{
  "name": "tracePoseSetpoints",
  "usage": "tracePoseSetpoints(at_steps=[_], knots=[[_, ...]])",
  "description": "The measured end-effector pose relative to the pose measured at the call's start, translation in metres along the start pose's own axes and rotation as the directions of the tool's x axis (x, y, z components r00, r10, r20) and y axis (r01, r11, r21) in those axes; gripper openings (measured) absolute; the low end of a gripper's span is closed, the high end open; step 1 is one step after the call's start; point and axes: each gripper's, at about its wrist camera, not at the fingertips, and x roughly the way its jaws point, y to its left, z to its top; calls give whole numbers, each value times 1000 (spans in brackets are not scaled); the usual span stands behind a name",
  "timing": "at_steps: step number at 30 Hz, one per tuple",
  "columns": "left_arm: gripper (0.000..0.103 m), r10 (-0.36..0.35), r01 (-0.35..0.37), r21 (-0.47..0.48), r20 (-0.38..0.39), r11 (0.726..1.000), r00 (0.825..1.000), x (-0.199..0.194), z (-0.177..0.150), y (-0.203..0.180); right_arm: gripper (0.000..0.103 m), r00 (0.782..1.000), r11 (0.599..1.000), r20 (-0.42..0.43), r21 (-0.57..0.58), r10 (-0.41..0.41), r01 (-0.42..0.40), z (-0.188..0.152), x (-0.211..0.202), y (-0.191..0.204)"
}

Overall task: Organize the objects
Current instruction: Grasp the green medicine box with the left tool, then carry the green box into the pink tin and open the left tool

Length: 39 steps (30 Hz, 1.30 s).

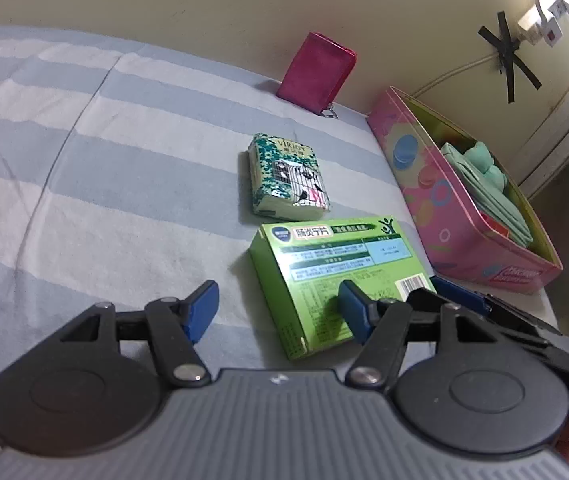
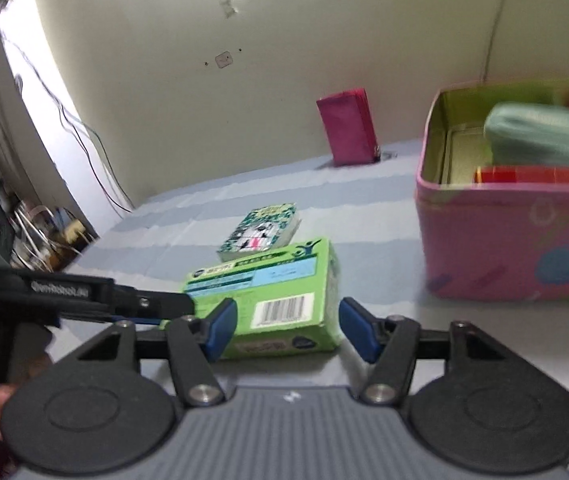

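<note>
Straddling green box (image 2: 272, 300) w/ right gripper (image 2: 286, 330), jaws wide, pads not touching; box lying flat on striped bed (image 1: 84, 184), long axis running away from jaws. Left gripper (image 1: 276, 312) hovering alongside, jaws apart, empty.

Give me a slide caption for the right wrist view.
Right gripper open around flat green cardboard box on striped sheet, pink tin beside.

The small flowery tissue pack (image 1: 288, 176) has the word "VIRJOY" printed near its top edge. The green box (image 1: 336, 280) has big Chinese writing across its top, a little jumping figure in one corner and a barcode near one end. Its small print is too tiny to read. The pink tin (image 1: 444, 216) has blurry writing.
</note>
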Motion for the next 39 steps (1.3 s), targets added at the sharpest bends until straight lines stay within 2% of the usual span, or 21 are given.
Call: tracePoseSetpoints(at_steps=[3,5,6,9,12,15,20,22,25,27,28,29,31,34,35,39], knots=[[65,-3,3,8,-5,1000,1000,4,1,-6,65,999,999,-26,-19,28,-29,0,11,7],[59,-38,38,17,-36,999,999,7,2,-17,56,1000,999,-12,-39,21,-21,1,2,13],[59,-25,26,42,-30,999,999,4,3,-25,50,1000,999,14,-48,-4,5,2,-4,15],[58,-66,63,133,21,989,998,-11,15,-59,50,990,998,131,-40,-43,49,13,-34,9],[58,-124,102,216,92,971,988,-21,34,-100,50,964,995,254,-34,-80,92,28,-73,-6],[59,-175,135,283,120,950,977,-14,51,-141,50,933,987,330,-12,-147,160,37,-97,-27],[59,-193,143,365,102,920,976,29,65,-200,50,901,968,353,83,-251,237,42,-115,-76],[59,-190,138,402,91,905,978,48,67,-220,51,891,958,351,113,-287,264,45,-109,-88],[60,-189,142,433,67,890,980,71,70,-240,55,873,943,358,164,-330,289,48,-112,-114],[61,-190,145,438,59,887,980,84,71,-247,57,854,929,374,213,-363,301,48,-108,-125],[61,-182,137,441,61,887,981,87,70,-249,66,839,919,384,241,-386,312,46,-108,-132],[61,-171,122,445,70,887,983,92,70,-253,69,826,906,384,269,-413,327,44,-110,-139],[61,-147,87,455,99,886,984,99,68,-258,71,800,884,391,305,-456,355,42,-111,-149],[62,-125,57,456,120,888,985,101,63,-259,71,746,851,420,348,-517,393,37,-121,-158],[62,-117,46,458,127,888,985,100,60,-257,71,735,845,430,367,-525,389,35,-125,-161],[62,-81,-4,453,168,891,982,86,54,-245,71,713,836,453,402,-536,372,32,-132,-165]])
